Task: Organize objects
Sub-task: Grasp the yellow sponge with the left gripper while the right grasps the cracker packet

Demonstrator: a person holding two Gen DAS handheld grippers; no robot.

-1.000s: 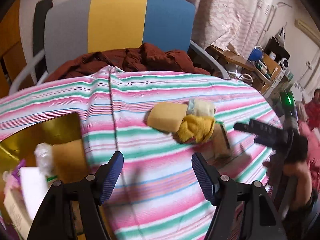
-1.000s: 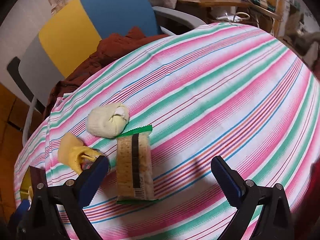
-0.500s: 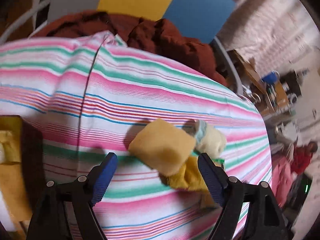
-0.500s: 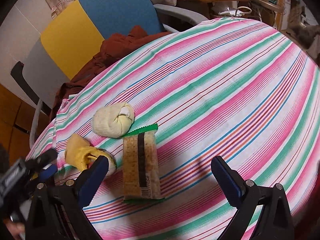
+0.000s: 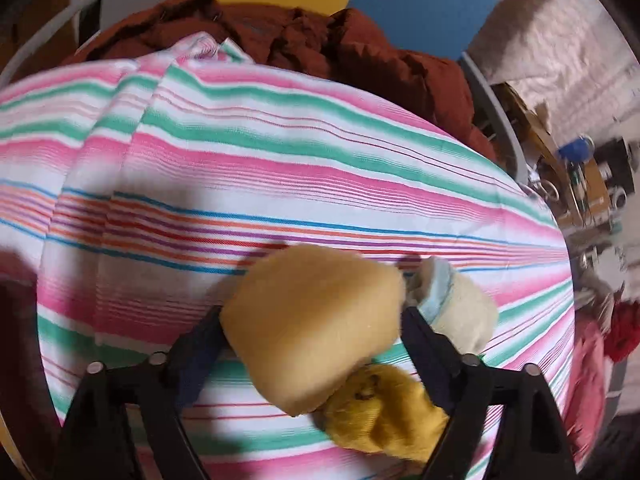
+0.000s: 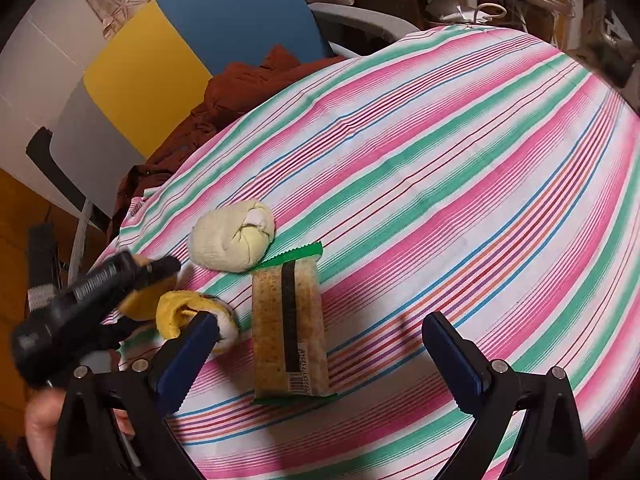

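A: Where is the sponge (image 5: pixel 316 320)?

B: On the striped cloth (image 5: pixel 280 168) over the worktop, near its left end. It sits between the two fingers of the left hand-held gripper (image 5: pixel 314 330), which flank its sides. Whether the pads press it or only touch it, I cannot tell.

A: What lies beside it?

B: A pale sock ball (image 5: pixel 460 308) just to its right, touching or nearly so, and a yellow sock (image 5: pixel 380 412) right below it, partly under its near corner.

A: And from the right wrist view?

B: The right hand-held gripper (image 6: pixel 320 356) is wide open and holds nothing. Between its fingers lies a snack pack (image 6: pixel 290 328), lengthwise, flat on the cloth, with a barcode at the near end. The pale ball (image 6: pixel 232 236) is just beyond the pack, touching its green edge. The yellow sock (image 6: pixel 180 312) is by the gripper's left finger. The left gripper (image 6: pixel 132 280) comes in from the left, a hand (image 6: pixel 40 436) on its grip.

A: Beyond the worktop?

B: A chair (image 6: pixel 168 48) with grey, yellow and blue panels, a rust-brown garment (image 5: pixel 320 44) heaped on it.
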